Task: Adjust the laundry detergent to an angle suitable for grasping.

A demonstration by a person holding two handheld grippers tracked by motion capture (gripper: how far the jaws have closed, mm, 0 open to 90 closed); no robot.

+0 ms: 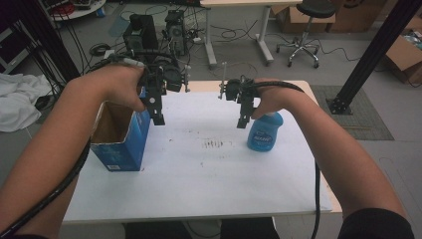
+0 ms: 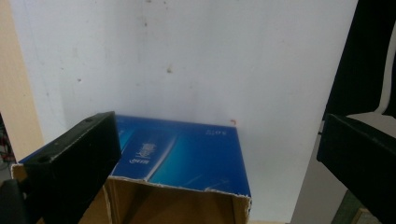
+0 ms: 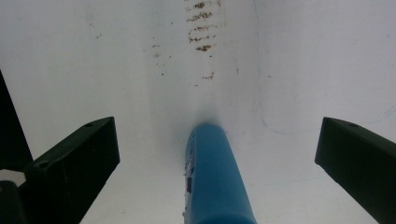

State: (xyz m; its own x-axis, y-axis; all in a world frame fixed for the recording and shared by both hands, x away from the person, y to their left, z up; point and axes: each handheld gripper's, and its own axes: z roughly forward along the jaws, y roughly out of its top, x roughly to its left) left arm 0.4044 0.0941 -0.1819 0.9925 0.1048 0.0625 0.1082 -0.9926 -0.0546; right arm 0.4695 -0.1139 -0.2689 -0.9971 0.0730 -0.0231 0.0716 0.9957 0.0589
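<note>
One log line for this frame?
left gripper: open, over blue box | right gripper: open, above blue bottle | nothing held

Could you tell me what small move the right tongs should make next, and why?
Probably lower the right tongs straight down around the blue bottle. In the right gripper view the bottle stands between the wide-open jaws, untouched, so a short descent should bring the pads level with its body for closing. The open blue box waits under the left tongs.

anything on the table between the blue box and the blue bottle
No object lies there. In the high view, the white table between the blue box and the blue bottle is bare apart from a patch of brown smudges.
</note>
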